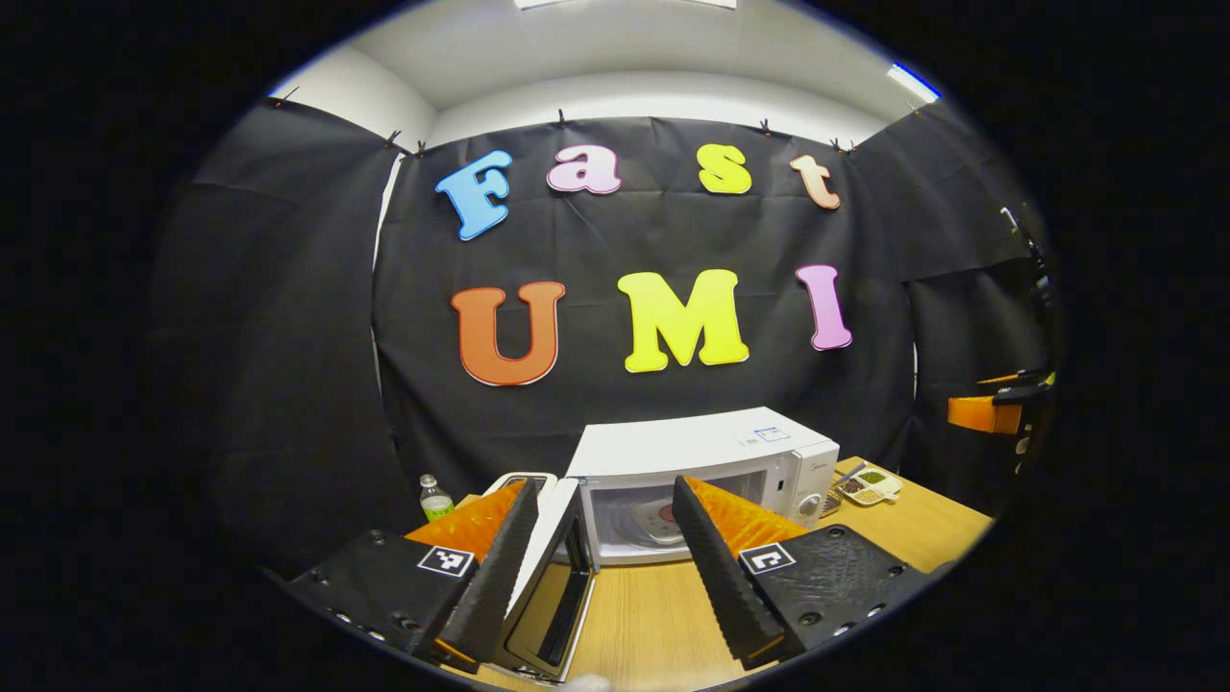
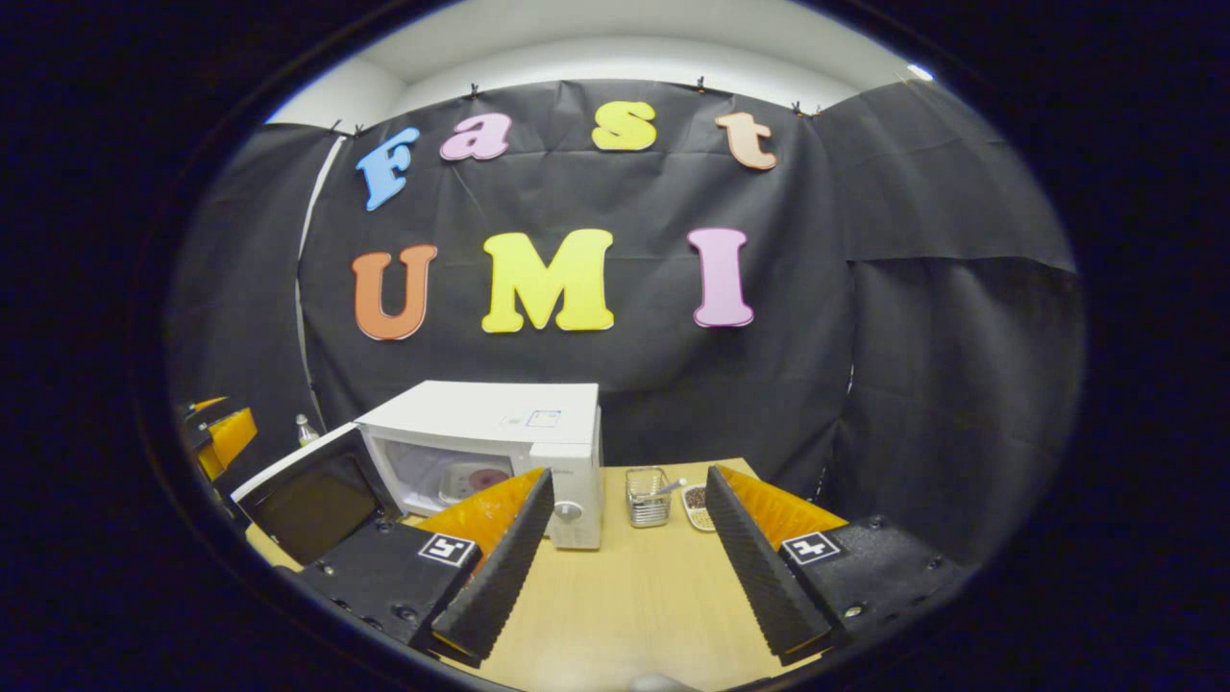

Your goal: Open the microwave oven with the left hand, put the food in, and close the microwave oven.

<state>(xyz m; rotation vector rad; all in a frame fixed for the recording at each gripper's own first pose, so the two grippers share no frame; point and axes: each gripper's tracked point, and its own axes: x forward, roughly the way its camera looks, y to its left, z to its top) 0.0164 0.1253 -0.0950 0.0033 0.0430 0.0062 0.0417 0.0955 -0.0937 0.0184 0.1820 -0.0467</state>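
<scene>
The white microwave (image 1: 701, 452) stands on the wooden table (image 1: 653, 615) with its door (image 1: 553, 586) swung wide open to the left. Inside it lies a plate with food (image 1: 658, 519). My left gripper (image 1: 604, 490) is open in front of the cavity, and the door's edge shows in the gap beside one finger, not clamped. In the right gripper view the microwave (image 2: 500, 432), its open door (image 2: 312, 500) and the plate (image 2: 471, 479) sit left of centre. My right gripper (image 2: 630, 478) is open over the bare table (image 2: 625, 596), holding nothing.
A small bottle (image 1: 434, 497) stands left of the microwave. To the microwave's right are a metal mesh basket (image 2: 649, 497) and a dish of food (image 2: 697, 505). The other gripper shows partly at the right edge (image 1: 990, 408) and at the left edge (image 2: 216, 432).
</scene>
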